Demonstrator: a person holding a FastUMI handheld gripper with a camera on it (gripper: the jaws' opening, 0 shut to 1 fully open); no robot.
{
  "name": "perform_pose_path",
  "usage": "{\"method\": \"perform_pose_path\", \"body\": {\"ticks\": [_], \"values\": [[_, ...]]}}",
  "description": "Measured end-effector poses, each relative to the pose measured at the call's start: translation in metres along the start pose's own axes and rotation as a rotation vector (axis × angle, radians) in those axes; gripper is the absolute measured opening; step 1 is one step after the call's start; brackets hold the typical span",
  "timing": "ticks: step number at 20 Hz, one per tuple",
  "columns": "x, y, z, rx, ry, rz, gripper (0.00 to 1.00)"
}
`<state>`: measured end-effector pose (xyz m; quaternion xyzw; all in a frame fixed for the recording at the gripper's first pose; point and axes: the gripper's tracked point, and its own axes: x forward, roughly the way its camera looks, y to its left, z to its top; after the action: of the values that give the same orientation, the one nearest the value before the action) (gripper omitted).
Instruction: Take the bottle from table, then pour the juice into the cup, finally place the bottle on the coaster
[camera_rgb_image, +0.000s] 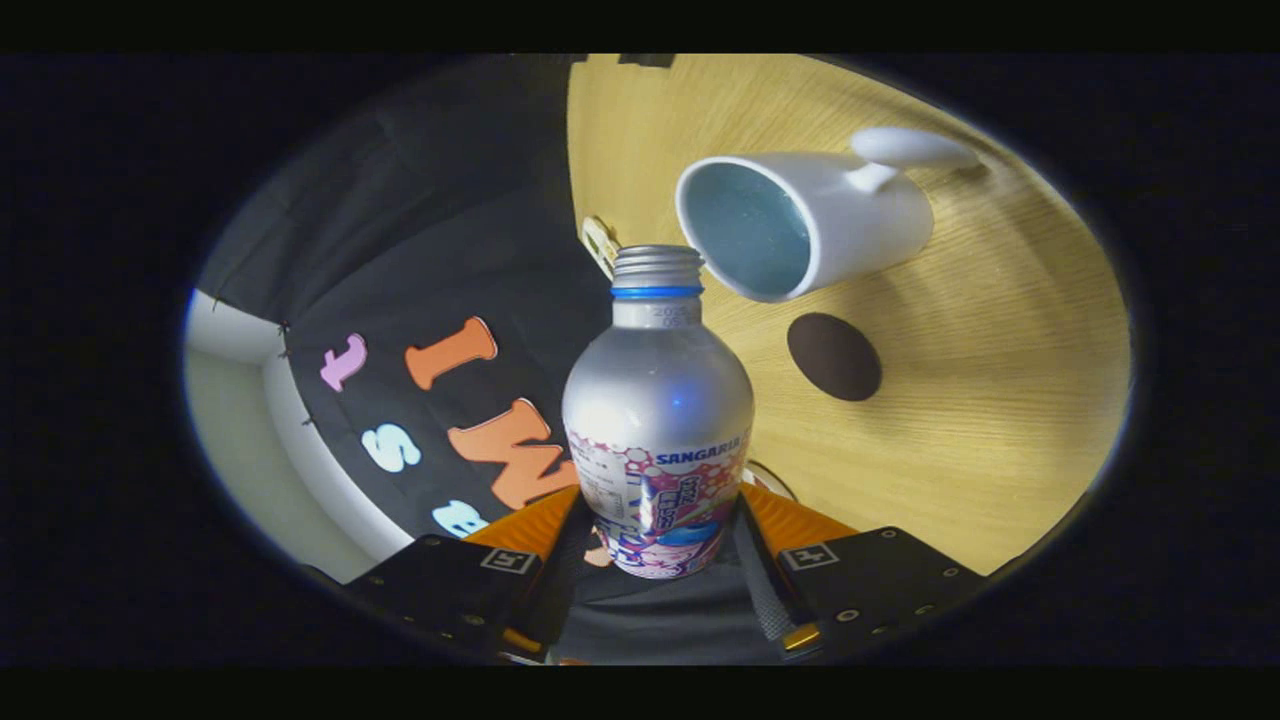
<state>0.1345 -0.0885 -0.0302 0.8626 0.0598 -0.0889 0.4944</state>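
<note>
Gripper (655, 555) fingers sit closest to the lens, closed down on the lower labelled body of the aluminium drink bottle (657, 420), one finger pressing each side, so the jaws are narrowed to bottle width and carrying it. Bottle is between the fingers, off the table, cap off, threaded mouth bare and pointing toward the white mug (815, 220). Whole scene looks rolled sideways: the wooden table (1000, 420) runs up the far side and the mug appears on its side with its opening facing the bottle, handle on the far side; judging by that, the gripper itself is rotated to tip the bottle, mug likely standing upright on the table. Bottle mouth is just beside the mug rim, slightly short of it, not over the opening as far as I can tell. No liquid stream seen; mug interior looks pale bluish, cannot tell if any juice is in it. Dark round coaster (834, 356) lies on the table near the mug, bare, kept free for the final placement. Step in hand reads as pouring, early or about to start; coaster placement not yet done. Grip low on the body leaves the neck free for the mug.
</note>
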Motion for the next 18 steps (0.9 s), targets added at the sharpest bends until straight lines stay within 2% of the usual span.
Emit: {"method": "perform_pose_path", "body": {"ticks": [6, 13, 18], "values": [[0.010, -0.028, -0.003, -0.451, -0.026, -0.106, 0.74], [0.022, -0.039, 0.003, -1.256, -0.077, -0.197, 0.74], [0.027, -0.026, 0.015, -1.559, -0.184, -0.231, 0.74]]}}
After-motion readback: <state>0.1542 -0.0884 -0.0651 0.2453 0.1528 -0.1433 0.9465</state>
